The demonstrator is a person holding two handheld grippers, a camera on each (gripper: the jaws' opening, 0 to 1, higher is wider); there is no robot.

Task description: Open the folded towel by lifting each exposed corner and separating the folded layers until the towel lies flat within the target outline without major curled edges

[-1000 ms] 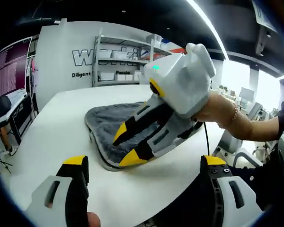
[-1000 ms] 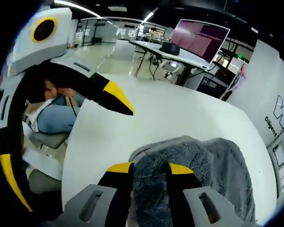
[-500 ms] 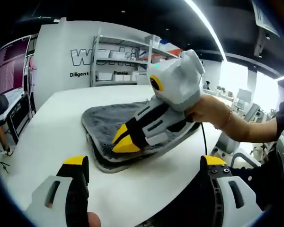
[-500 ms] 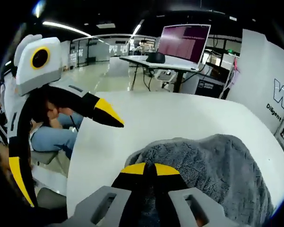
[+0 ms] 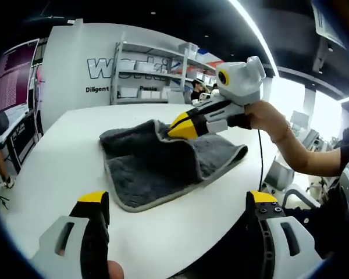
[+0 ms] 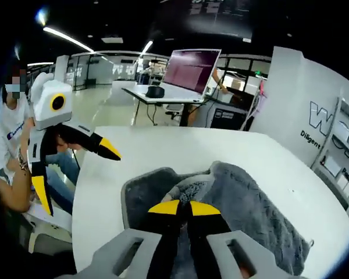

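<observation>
A grey towel (image 5: 154,160) with a pale border lies on the white table (image 5: 58,157), partly folded. My right gripper (image 5: 181,125) enters the left gripper view from the right, shut on a towel corner held above the table, with the upper layer peeled up. In the right gripper view its yellow tips (image 6: 184,207) are pressed together on that raised fold, and the towel (image 6: 244,197) spreads beyond. My left gripper (image 5: 177,199) stands open at the near table edge, short of the towel, holding nothing. It shows as the left gripper (image 6: 75,172) with jaws spread wide.
A hand and forearm (image 5: 279,136) hold the right gripper. A person (image 6: 9,145) sits at the table's edge. Shelving (image 5: 145,72) lines the lettered back wall. A desk with a large monitor (image 6: 192,68) stands beyond the table. Bare tabletop (image 6: 163,145) surrounds the towel.
My right gripper went from open over the towel's near edge to shut on it, then lifted the corner up and back, peeling the upper layer away. The left gripper stayed put and open.
</observation>
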